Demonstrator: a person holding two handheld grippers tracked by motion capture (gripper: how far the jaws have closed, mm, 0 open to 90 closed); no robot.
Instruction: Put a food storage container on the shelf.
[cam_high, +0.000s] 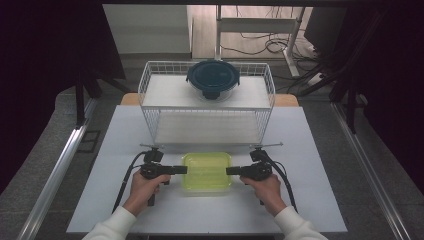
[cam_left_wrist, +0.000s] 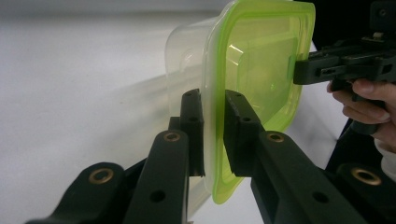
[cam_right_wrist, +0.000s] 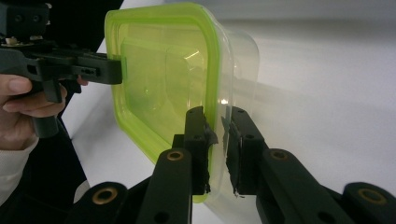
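Both tongs grip 1 box from opposite ends: the left gripper (cam_high: 183, 170) pinches the left edge of the box (cam_high: 207, 171) and the right gripper (cam_high: 230, 171) pinches its right edge. Each pair of jaws is clenched on the green lid rim, 1 jaw on top and 1 underneath, as the gripper views show for the left gripper (cam_left_wrist: 213, 133) and the right gripper (cam_right_wrist: 218, 149).

From largest to smallest, the table (cam_high: 125, 130) is white and spans the scene. A white wire rack (cam_high: 150, 85) with 2 shelves stands at its far side. A round bowl (cam_high: 213, 80) with a dark lid sits on the top shelf, well apart from the tongs. The box, clear with a green lid (cam_left_wrist: 261, 56), lies near the front of the table, just in front of the rack and between the 2 hands. The left hand (cam_high: 142, 187) and right hand (cam_high: 267, 189) hold the gripper handles, sleeves white.
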